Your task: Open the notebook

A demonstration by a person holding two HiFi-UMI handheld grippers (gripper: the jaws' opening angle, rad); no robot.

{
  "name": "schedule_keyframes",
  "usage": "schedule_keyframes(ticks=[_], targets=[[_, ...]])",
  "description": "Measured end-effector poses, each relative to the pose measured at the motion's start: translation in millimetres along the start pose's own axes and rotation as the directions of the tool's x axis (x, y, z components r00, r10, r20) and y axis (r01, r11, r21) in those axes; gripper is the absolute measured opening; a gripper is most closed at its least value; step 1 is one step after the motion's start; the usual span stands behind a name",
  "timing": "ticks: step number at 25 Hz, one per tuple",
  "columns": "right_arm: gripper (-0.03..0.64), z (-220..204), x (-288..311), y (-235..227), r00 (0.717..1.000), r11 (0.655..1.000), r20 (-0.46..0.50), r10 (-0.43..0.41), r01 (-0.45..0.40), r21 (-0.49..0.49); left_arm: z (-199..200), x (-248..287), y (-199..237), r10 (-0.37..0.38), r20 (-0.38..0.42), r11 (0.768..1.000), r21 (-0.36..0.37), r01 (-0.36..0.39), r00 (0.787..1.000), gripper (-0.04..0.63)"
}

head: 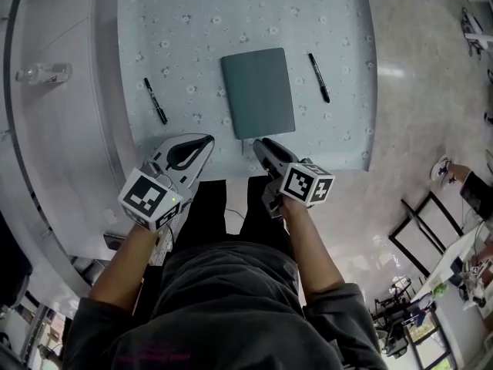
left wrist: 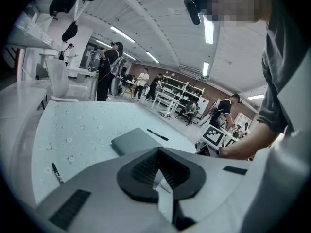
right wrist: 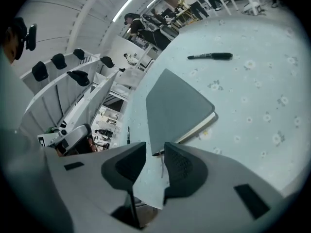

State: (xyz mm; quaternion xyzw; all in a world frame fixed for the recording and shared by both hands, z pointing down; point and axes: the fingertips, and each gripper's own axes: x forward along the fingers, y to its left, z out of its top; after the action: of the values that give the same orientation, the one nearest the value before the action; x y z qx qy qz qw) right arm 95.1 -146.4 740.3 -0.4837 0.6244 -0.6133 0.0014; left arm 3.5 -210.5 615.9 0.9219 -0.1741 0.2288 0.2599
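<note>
The closed dark green notebook (head: 258,92) lies flat on the pale flowered tabletop (head: 185,21). Near its front edge, the right hand-held gripper (head: 260,146) is open a crack and the left hand-held gripper (head: 206,141) is pinched closed, both empty. With nothing holding it down, the notebook might slide when poked.

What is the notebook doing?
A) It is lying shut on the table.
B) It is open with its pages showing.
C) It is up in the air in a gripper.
A: the notebook lies flat on the table with its cover closed and no pages showing.
</note>
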Motion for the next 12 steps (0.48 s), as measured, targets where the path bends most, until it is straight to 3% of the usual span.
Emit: schedule_keyframes(ticks=[12], targets=[[0.114,-5,21,-16,0.999,0.986,0.002,0.032,-0.032,0.166,-14,-9,2,0.016,-0.022,0.999,-0.027,-0.017,1.0,0.002]])
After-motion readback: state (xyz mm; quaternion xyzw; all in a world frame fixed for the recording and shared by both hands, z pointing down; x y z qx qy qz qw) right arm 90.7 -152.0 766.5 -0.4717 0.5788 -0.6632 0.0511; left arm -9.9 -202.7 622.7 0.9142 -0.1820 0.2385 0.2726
